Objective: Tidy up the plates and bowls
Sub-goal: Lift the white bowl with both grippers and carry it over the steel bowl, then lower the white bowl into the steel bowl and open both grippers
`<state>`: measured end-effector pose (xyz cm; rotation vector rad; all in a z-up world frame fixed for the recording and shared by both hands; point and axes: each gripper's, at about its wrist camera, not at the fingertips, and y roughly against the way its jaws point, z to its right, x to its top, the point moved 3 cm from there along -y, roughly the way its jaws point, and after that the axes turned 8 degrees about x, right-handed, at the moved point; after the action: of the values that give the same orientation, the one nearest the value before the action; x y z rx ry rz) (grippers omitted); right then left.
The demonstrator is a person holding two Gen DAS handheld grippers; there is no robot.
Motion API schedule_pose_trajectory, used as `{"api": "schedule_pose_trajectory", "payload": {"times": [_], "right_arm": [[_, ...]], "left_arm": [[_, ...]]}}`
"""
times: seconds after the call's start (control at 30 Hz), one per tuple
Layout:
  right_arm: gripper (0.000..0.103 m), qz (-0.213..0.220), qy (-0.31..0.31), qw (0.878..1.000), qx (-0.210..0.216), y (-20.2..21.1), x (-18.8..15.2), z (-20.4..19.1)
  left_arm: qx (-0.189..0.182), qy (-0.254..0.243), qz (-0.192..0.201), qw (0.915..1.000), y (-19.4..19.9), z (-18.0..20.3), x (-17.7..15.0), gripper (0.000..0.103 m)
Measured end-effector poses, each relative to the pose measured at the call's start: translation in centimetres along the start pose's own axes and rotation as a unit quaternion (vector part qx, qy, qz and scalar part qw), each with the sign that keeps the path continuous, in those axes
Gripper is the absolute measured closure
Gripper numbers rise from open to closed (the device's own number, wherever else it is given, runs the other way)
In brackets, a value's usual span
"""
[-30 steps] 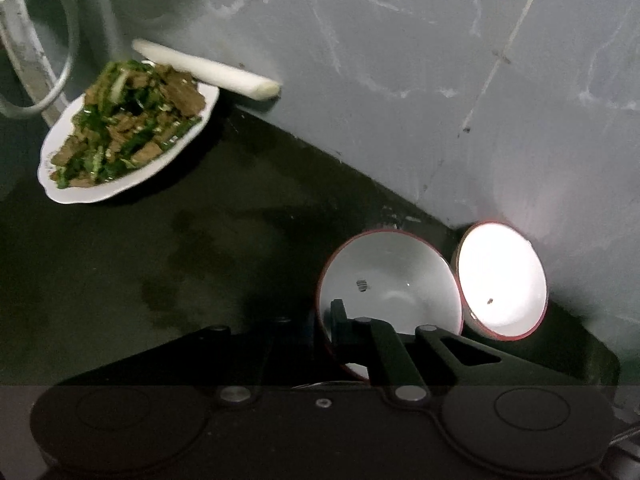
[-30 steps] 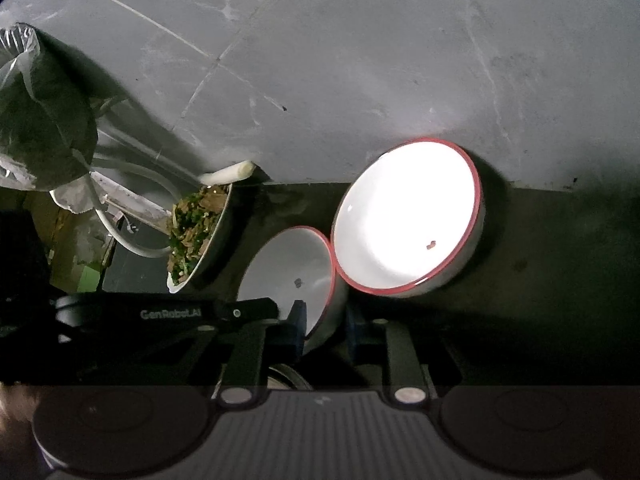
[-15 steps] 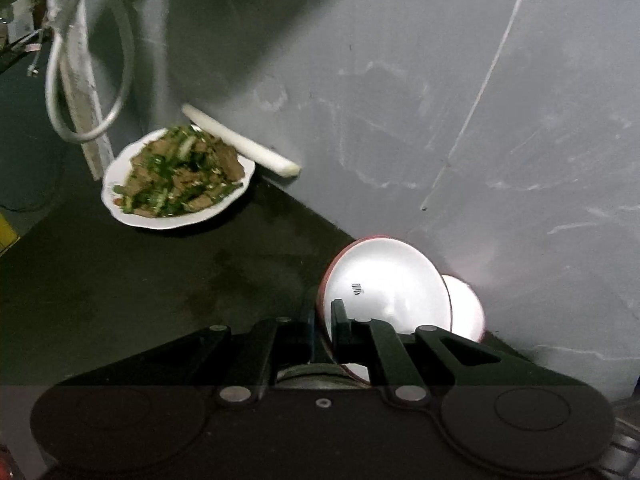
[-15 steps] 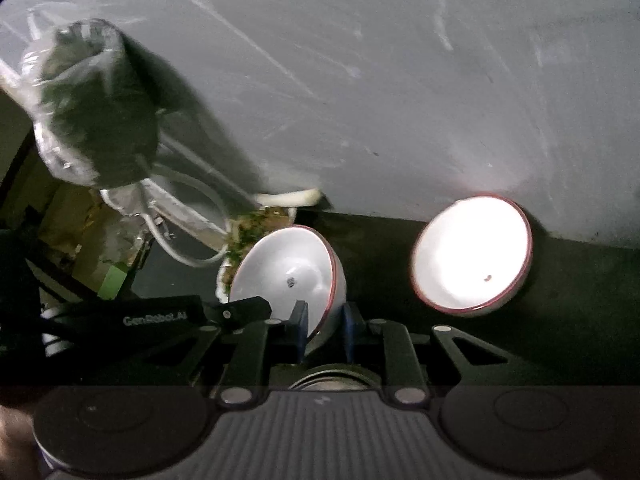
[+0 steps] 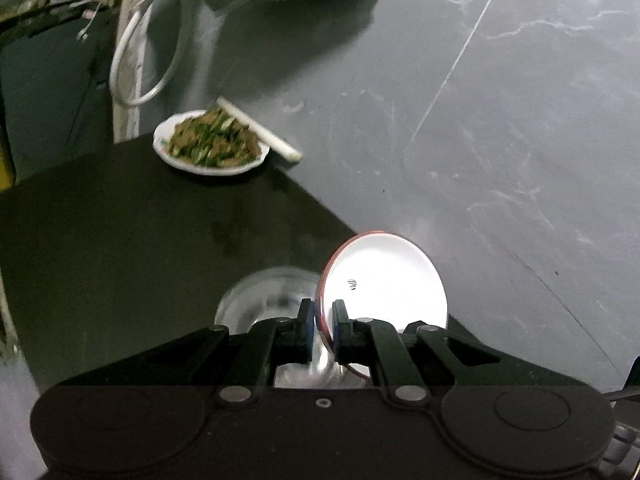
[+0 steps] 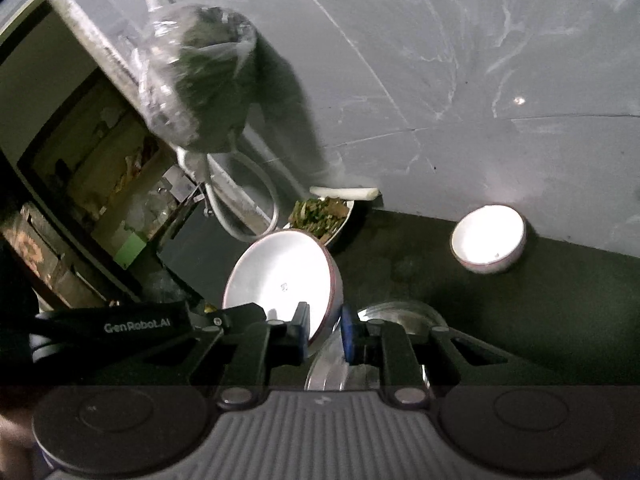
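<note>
Both tools clamped on one bowl (image 5: 384, 280): left tool (image 5: 320, 328) pinching the rim edge-on, right tool (image 6: 325, 330) pinching the opposite rim, jaws narrow with the wall between the pads. Bowl off the bench (image 5: 120, 248), tipped nearly on edge, above a glass lid or dish (image 5: 260, 300), blurred, hard to identify. Second bowl (image 6: 488, 238) on the bench by the wall (image 6: 440, 60), well apart. Plate (image 5: 210, 148) of stir-fry at the far corner, a pale leek stalk (image 5: 260, 134) propped across its back rim against the wall. Risks, as judgement: glazed ceramic is slick and the rim thin and curved, so pad contact is small; any mismatch between the two hands could twist the bowl out of one grip and leave it swinging from the other. Dropped, would likely hit the glass piece underneath and chip or crack both. Bench looks dark, glossy, with damp patches, so a bowl set down at a tilt could slide. Wall close on one side, easy to clip the rim. Materials: white glazed bowls with red rims, round, smooth; white scalloped plate; grey marbled wall with a seam line; a hanging clear plastic bag (image 6: 196, 80) of greens and a loop of white hose (image 5: 136, 52) above the plate.
</note>
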<state>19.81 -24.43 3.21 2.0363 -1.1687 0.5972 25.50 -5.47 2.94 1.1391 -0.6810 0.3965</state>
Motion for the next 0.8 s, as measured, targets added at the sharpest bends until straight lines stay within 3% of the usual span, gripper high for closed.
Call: {"api": "schedule_pose_trajectory", "payload": {"times": [0.13, 0.43, 0.8], "right_arm": [[0.084, -0.008, 0.015, 1.0, -0.01, 2.4, -2.4, -1.3], [0.084, -0.066, 0.038, 0.996, -0.043, 5.6, -7.8, -1.9], [0.084, -0.152, 0.018, 0.986, -0.063, 5.8, -11.0, -0.6]], "left_arm": [[-0.01, 0.01, -0.005, 0.9999, 1.8, -0.6, -3.2, 0.094], [-0.004, 0.028, -0.059, 0.9979, 2.4, -1.4, -9.2, 0.093], [0.015, 0.041, -0.105, 0.9935, 1.3, -2.5, -12.0, 0.092]]}}
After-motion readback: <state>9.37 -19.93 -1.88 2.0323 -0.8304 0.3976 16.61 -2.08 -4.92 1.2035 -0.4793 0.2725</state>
